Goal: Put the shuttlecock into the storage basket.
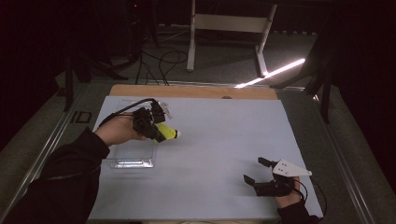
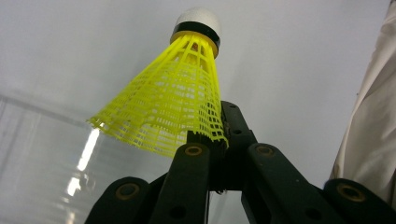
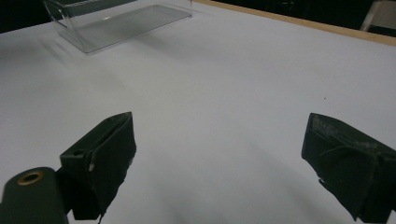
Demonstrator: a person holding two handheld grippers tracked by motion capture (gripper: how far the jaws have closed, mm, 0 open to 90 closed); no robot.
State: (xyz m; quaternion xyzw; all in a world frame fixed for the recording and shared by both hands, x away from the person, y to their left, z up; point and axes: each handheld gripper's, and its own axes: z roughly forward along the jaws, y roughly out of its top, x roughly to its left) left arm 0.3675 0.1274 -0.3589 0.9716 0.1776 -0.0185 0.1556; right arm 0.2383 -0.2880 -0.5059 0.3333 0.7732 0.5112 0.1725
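Left claw clamps yellow shuttlecock skirt; right claw spread wide, empty. No legible writing.

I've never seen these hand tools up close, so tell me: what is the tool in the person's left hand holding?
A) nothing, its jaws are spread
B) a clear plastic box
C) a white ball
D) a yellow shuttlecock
D: the left gripper is shut on the net skirt of a yellow shuttlecock, its white-tipped end pointing away.
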